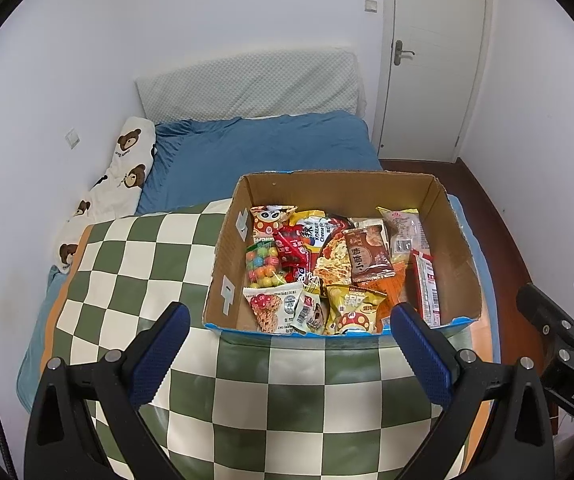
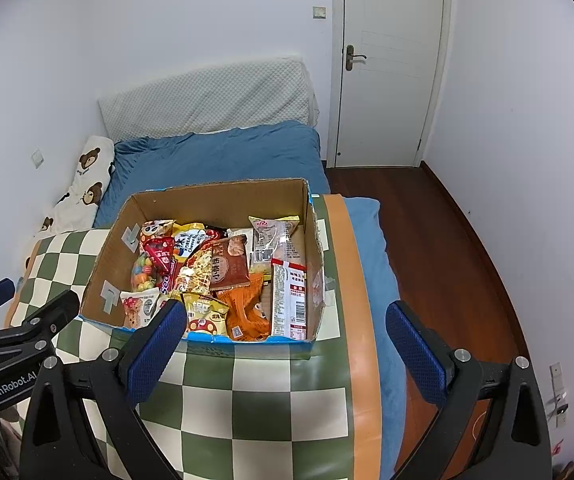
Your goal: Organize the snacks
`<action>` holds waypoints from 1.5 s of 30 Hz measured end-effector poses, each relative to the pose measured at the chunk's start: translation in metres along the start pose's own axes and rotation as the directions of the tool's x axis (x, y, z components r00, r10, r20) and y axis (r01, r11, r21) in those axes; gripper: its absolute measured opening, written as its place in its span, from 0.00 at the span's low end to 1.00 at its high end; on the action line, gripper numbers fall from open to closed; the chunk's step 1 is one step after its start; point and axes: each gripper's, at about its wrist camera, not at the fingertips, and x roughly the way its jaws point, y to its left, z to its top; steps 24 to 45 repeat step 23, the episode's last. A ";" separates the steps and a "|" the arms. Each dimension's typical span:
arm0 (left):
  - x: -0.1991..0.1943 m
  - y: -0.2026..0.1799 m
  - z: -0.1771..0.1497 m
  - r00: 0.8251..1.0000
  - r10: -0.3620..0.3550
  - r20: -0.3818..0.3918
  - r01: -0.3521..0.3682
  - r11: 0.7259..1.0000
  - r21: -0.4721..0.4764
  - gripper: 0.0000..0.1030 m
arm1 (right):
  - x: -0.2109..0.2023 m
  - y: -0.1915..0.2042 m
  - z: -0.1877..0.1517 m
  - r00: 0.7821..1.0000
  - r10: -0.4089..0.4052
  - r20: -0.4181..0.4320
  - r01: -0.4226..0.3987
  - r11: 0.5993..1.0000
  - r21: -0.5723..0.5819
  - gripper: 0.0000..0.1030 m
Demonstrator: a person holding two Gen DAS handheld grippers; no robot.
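An open cardboard box (image 1: 447, 248) (image 2: 223, 196) sits on a green and cream checkered mat (image 1: 271, 400) (image 2: 255, 400) on a bed. It holds several snack packets: a candy ball bag (image 1: 262, 261), a brown pastry packet (image 1: 369, 254) (image 2: 229, 264), a yellow mushroom chip bag (image 1: 353, 312) (image 2: 205, 314), an orange packet (image 2: 247, 312), a white and red packet (image 2: 289, 300). My left gripper (image 1: 291, 316) is open and empty in front of the box. My right gripper (image 2: 287, 316) is open and empty, its left finger over the box's near edge.
The bed has a blue sheet (image 1: 263, 148) (image 2: 215, 156), a bear-print pillow (image 1: 119, 184) (image 2: 83, 188) by the left wall and a padded headboard (image 1: 247, 84). A white door (image 1: 435, 60) (image 2: 391, 60) and dark wood floor (image 2: 439, 248) lie to the right.
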 end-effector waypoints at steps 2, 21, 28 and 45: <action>-0.001 0.000 0.000 1.000 0.002 0.002 -0.002 1.000 0.000 1.00 | -0.001 0.001 0.000 1.000 -0.003 0.001 0.003 1.000 0.000 0.99; -0.011 0.003 0.002 0.999 0.013 0.033 -0.013 1.000 -0.015 1.00 | -0.008 0.003 0.003 1.000 0.001 0.008 -0.001 1.000 0.003 0.99; -0.011 0.003 0.002 0.999 0.014 0.032 -0.013 1.000 -0.015 1.00 | -0.007 0.002 0.002 1.000 0.001 0.008 -0.001 1.000 0.003 0.99; -0.011 0.003 0.002 0.999 0.014 0.032 -0.013 1.000 -0.015 1.00 | -0.007 0.002 0.002 1.000 0.001 0.008 -0.001 1.000 0.003 0.99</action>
